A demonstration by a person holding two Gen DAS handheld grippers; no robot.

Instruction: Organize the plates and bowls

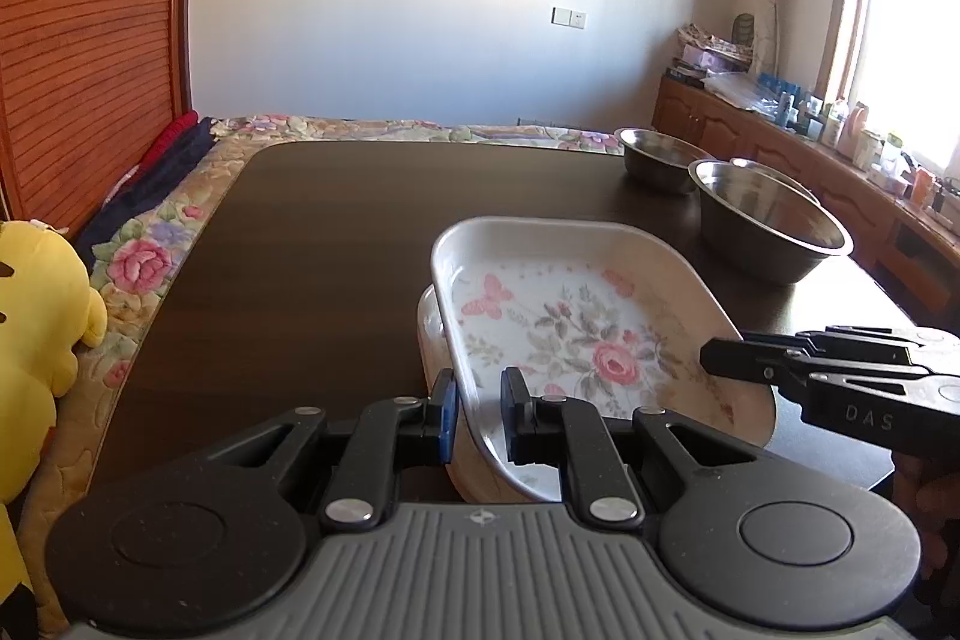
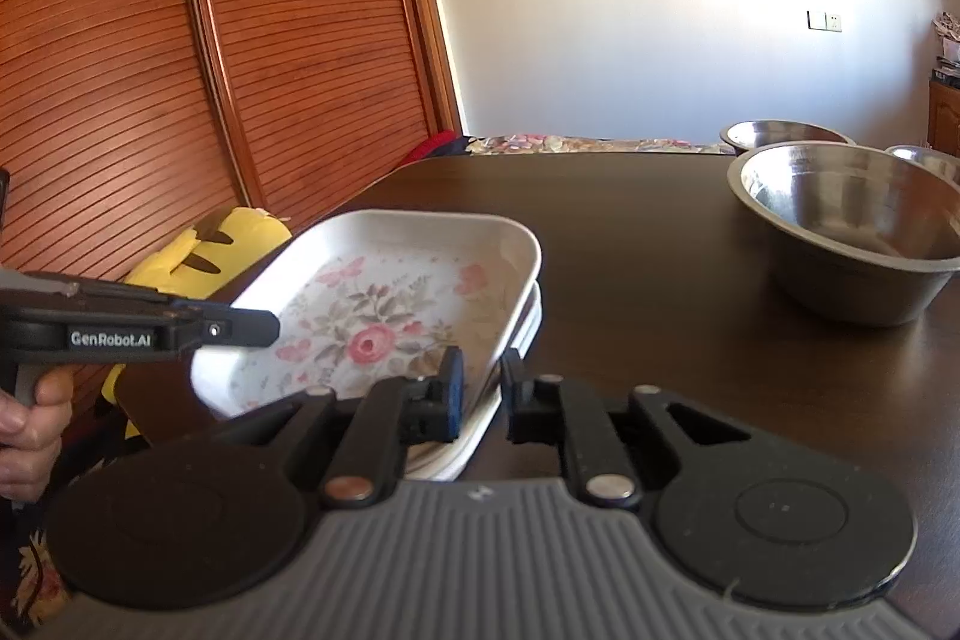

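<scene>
both hand-held grippers pinch the floral plate over a dark table by louvered doors.

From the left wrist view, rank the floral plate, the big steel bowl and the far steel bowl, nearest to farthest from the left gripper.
1. Floral plate: its near rim sits between the fingers of the left gripper.
2. Big steel bowl: ahead, to the right.
3. Far steel bowl: behind it, near the table's far edge.
</scene>
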